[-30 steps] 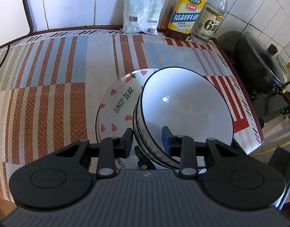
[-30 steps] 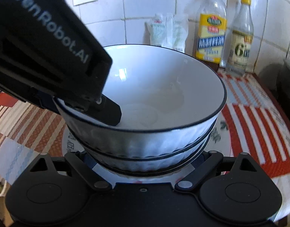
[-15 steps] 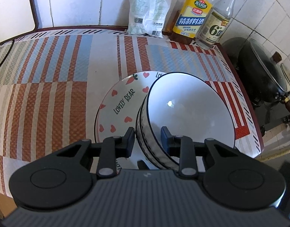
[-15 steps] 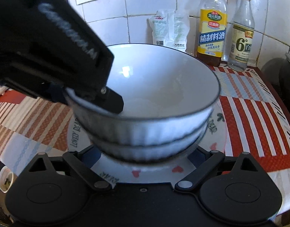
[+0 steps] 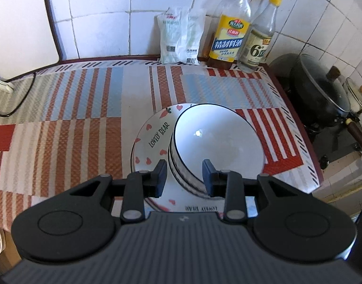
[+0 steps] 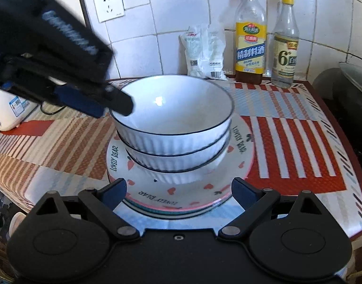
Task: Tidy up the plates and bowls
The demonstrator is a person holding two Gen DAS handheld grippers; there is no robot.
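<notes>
The striped red, blue and cream woven cloth [image 5: 74,118] covers the counter ahead of both pairs of jaws. On it sits the round white plate with red hearts and lettering [image 6: 157,196] (a teal-edged plate seems to lie beneath), its near edge between the right gripper [image 6: 178,191] jaws, which are spread wide and touch nothing. Two nested white ribbed bowls with dark rims [image 6: 176,142] rest on that plate. The left gripper [image 5: 184,177] straddles the top bowl's rim, jaws opening, pads apparently clear. Both grippers have pulled back and up since a second ago, so the stack looks finished.
</notes>
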